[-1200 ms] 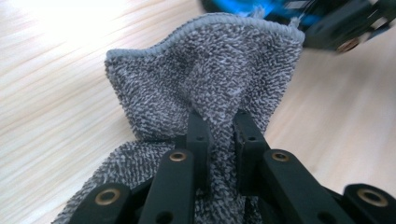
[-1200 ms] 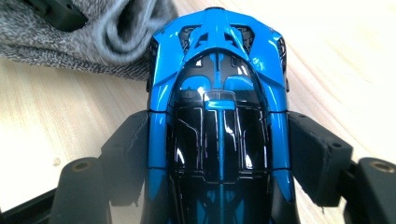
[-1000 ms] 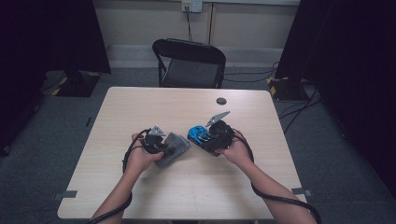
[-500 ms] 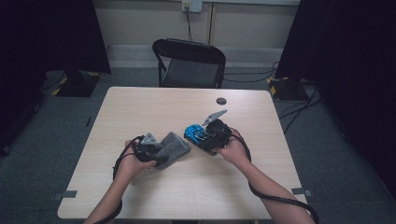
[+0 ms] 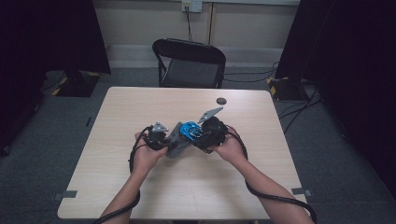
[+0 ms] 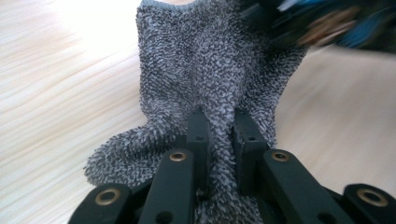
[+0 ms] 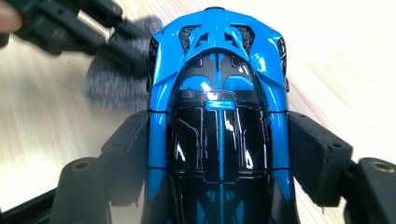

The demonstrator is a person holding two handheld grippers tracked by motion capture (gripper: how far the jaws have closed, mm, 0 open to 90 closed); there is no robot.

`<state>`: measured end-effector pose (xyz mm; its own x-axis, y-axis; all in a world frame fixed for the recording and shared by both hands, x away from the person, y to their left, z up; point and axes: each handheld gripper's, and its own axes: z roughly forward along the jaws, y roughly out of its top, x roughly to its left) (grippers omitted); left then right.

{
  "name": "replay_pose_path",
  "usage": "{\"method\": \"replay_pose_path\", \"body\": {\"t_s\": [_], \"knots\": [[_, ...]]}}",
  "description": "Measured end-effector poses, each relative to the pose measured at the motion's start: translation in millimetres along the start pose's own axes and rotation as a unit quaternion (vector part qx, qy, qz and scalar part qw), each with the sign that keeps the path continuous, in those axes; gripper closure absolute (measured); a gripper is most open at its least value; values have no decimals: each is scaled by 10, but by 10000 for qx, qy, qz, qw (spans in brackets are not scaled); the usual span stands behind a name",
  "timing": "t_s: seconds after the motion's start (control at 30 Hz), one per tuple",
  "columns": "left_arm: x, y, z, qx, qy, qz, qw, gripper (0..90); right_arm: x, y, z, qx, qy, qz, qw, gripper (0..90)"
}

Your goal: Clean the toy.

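Jaws of the left gripper (image 6: 219,135) have just been closing and now pinch a fold of grey cloth (image 6: 210,70), a nubby, looped terry weave; its near end is cut off below. The right gripper (image 7: 219,154) clamps a glossy blue and black toy car (image 7: 218,93) by its sides, tail cut off. Cloth meets the car above the pale wood-grain table (image 5: 140,107). No writing is readable. A small dark disc (image 5: 221,101) lies farther back, too small to identify.
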<state>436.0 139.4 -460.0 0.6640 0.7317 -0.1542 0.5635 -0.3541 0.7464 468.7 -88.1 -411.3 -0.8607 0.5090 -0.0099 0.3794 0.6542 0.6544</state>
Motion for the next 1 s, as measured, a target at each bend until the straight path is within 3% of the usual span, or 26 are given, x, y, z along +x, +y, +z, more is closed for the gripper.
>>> {"method": "replay_pose_path", "body": {"t_s": [0.23, 0.4, 1.0], "knots": [[-200, 82, 65, -47, -389, 117, 9992, 801, -8, -17, 71, 44, -11, 70, 10000, 287], [-255, 49, 86, -59, -549, 99, 9984, 802, -25, -11, 110, 38, -44, 115, 9999, 287], [-554, 6, 231, 159, -1038, 377, 9938, 802, -105, 47, 168, -16, -45, 371, 9993, 287]]}}
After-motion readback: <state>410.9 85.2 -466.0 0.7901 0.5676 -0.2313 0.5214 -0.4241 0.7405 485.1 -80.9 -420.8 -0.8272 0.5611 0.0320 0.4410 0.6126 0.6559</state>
